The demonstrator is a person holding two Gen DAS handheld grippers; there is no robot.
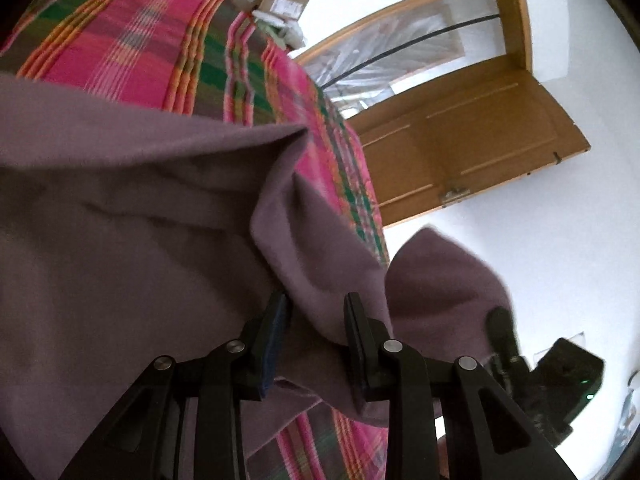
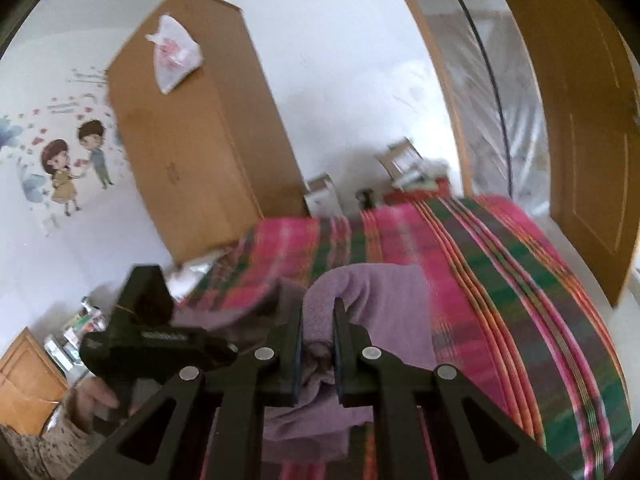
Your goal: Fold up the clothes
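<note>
Mauve fleece garment (image 1: 132, 208) was spread over the pink-and-green striped bedspread (image 1: 132, 40), near edge lifted. Left gripper (image 1: 316, 328) had its jaws partly apart with a fold of fleece running between them; whether it really pinched, I couldn't tell. Right gripper (image 2: 318, 344) was clamped narrow on a bunched corner, probably so both edges could be carried over together for a fold.

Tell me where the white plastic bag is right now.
In the right wrist view the white plastic bag sits upper left, on the tall cardboard box by the wall, beyond the striped bedspread.
</note>
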